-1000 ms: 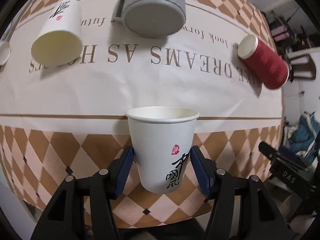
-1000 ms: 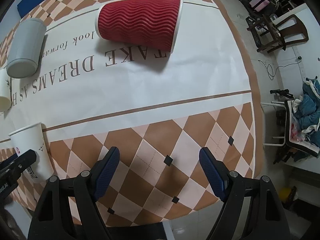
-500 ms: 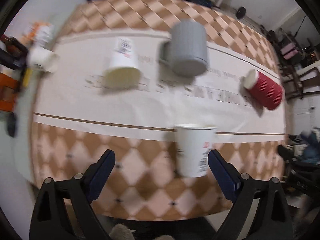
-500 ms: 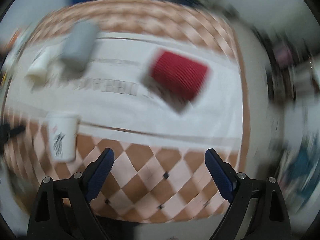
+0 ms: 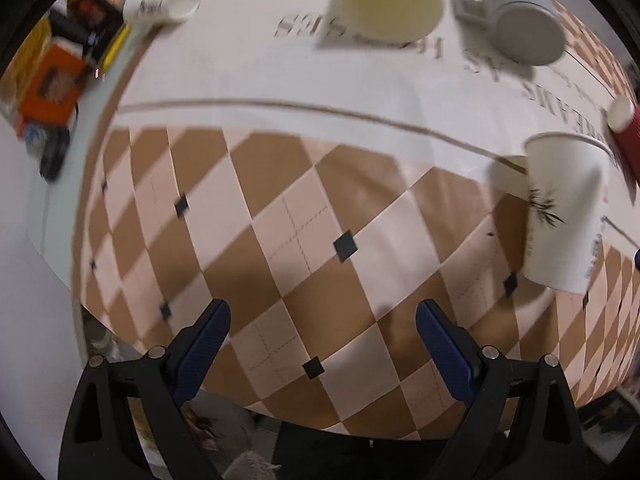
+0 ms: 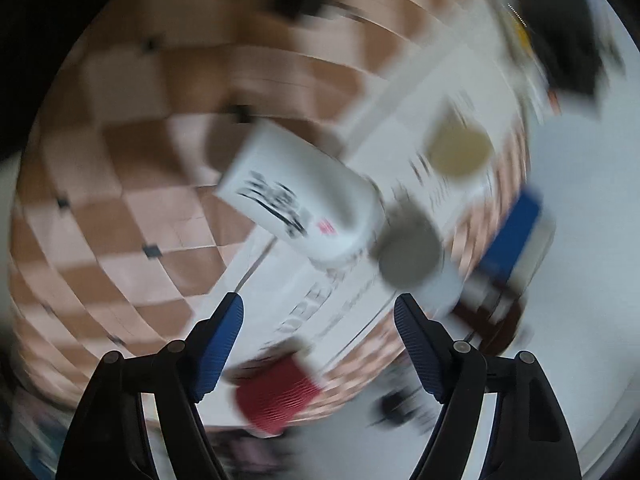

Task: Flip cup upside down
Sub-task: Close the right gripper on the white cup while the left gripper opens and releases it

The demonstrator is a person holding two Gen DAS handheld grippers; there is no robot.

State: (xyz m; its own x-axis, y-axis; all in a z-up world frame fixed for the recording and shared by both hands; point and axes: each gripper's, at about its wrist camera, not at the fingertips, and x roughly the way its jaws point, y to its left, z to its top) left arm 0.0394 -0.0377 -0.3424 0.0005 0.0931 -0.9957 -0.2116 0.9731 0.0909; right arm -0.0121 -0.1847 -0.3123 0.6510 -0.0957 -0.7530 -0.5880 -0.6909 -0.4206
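The left gripper (image 5: 322,344) is spread wide over bare checkered tablecloth (image 5: 304,216), holding nothing. Off to its right the white paper cup (image 5: 566,212) with black brush lettering stands upright, rim up, on the cloth's checkered border. Beyond it lie a red ribbed cup (image 5: 628,140), a grey mug (image 5: 520,12) on its side and another paper cup (image 5: 394,0) showing its mouth (a fourth lies near the far-left clutter). The right gripper (image 6: 318,332) is also wide open and empty; its view is heavily blurred, with the white cup ahead.
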